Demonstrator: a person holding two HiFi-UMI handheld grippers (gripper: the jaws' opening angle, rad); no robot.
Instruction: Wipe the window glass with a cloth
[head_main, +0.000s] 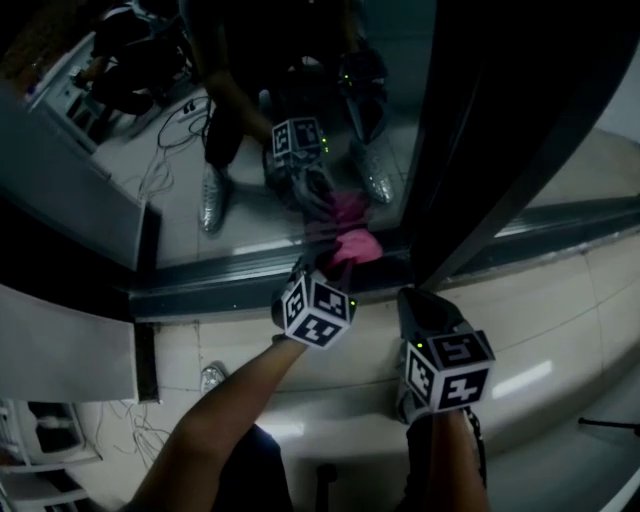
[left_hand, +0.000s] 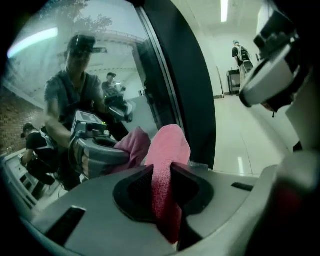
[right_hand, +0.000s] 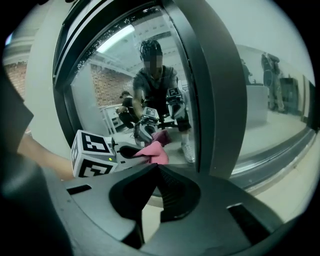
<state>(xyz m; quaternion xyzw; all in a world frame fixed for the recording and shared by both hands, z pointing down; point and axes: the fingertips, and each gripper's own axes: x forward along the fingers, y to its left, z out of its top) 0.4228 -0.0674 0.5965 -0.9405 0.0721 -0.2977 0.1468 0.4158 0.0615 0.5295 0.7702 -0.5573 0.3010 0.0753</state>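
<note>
The left gripper (left_hand: 161, 170) has its two jaws clenched on a pink cloth (left_hand: 171, 145). The cloth is pinched in the middle. One part of it hangs down behind the jaws and the other part stands up in front of them as a rounded fold. This fold lies against the window glass (right_hand: 115, 80), low on the pane, just above the bottom rail (head_main: 220, 280) and just left of the dark upright post (head_main: 470, 150) of the window. In the glass the mirrored gripper (left_hand: 95, 150) meets the real one, and the mirrored cloth touches the real cloth, so the cloth is on the pane itself. The arm that holds this gripper reaches forward from below in the head view, and the marker cube (right_hand: 92, 150) of the gripper faces up.

The right gripper (right_hand: 157, 169) is to the right of the left one and further back from the pane, over the pale floor (head_main: 560, 320) in front of the window. It points toward the foot of the dark post. Its jaws are pressed together and nothing is between them. It does not touch the cloth or the glass.

The glass also shows the person who holds both grippers, and some small drops or specks sit near the top of the pane.
</note>
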